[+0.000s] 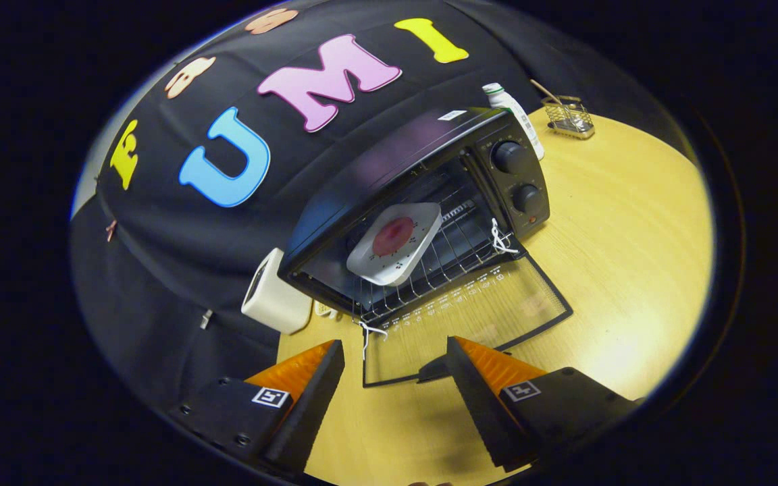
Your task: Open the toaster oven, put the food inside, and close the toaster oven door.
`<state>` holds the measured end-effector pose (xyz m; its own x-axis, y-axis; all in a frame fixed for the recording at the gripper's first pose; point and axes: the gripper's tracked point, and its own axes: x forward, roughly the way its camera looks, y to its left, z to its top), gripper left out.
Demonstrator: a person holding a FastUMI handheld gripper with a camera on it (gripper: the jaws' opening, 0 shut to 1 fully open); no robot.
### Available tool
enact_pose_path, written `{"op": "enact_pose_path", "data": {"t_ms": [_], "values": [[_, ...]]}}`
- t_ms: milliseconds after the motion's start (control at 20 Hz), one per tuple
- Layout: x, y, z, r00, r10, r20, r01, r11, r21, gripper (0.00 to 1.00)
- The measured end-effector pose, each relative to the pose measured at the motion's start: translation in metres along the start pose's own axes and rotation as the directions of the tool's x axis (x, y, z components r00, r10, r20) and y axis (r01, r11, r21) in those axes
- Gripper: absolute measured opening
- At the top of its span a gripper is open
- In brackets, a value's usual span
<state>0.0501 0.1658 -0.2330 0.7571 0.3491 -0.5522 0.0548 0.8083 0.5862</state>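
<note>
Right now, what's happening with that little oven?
A person is using a hand-held gripper to load a toaster oven on a wooden table. The oven's glass door is folded down flat, just ahead of the fingers. A white plate with a round of reddish food already sits on the wire rack inside. The fingers are open and hold nothing. The door has not yet been closed.
</note>
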Motion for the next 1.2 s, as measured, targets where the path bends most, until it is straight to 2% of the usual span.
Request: {"op": "enact_pose_path", "data": {"t_ms": [100,250,350,500,650,1050,1200], "values": [[-0.010,0.000,-0.001,1.000,-0.009,0.002,0.010,0.995,-0.097,0.98],[-0.017,0.000,-0.009,1.000,-0.030,0.007,0.031,0.964,-0.263,0.98],[-0.019,-0.005,-0.023,0.998,-0.058,-0.022,0.044,0.920,-0.390,0.98],[-0.017,-0.021,-0.033,0.992,-0.127,-0.025,0.090,0.817,-0.570,0.99],[-0.020,-0.041,-0.045,0.985,-0.174,-0.015,0.125,0.760,-0.638,0.99],[-0.001,-0.090,-0.081,0.939,-0.323,-0.117,0.182,0.757,-0.628,1.00],[0.007,-0.098,-0.088,0.929,-0.341,-0.146,0.183,0.764,-0.619,1.00]]}}
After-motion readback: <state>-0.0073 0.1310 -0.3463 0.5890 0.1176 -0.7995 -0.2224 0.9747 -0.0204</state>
